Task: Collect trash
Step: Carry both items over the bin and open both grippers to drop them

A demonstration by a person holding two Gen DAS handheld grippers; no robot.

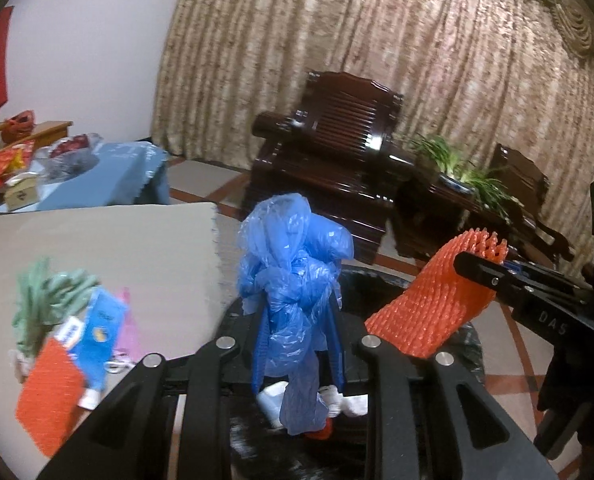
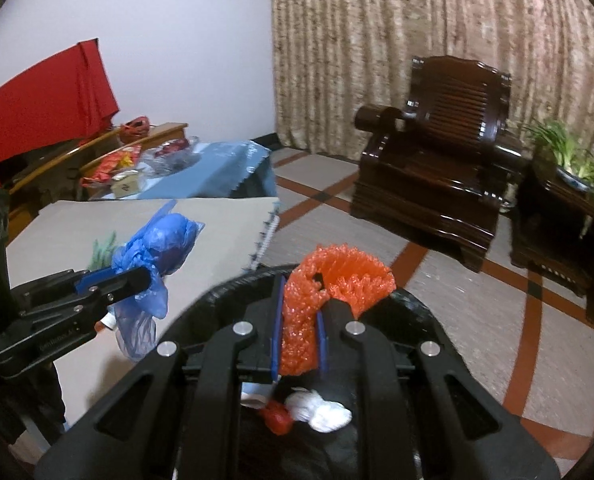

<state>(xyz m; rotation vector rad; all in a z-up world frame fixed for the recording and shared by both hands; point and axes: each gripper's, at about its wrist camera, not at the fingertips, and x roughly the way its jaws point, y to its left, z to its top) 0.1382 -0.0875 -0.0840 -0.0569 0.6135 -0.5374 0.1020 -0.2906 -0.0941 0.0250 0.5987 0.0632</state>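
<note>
Left wrist view is showing the left gripper (image 1: 297, 312) with its fingers clamped on a crumpled blue plastic bag (image 1: 293, 264), hanging over the black-lined trash bin (image 1: 377, 276). Right gripper (image 2: 300, 320) is pinching an orange foam net (image 2: 329, 280) above the same bin, where white and red scraps (image 2: 317, 410) are lying. More litter, including another orange net (image 1: 47, 396) and a blue packet (image 1: 97, 332), is sitting on the grey surface (image 1: 117, 240) beside the bin.
</note>
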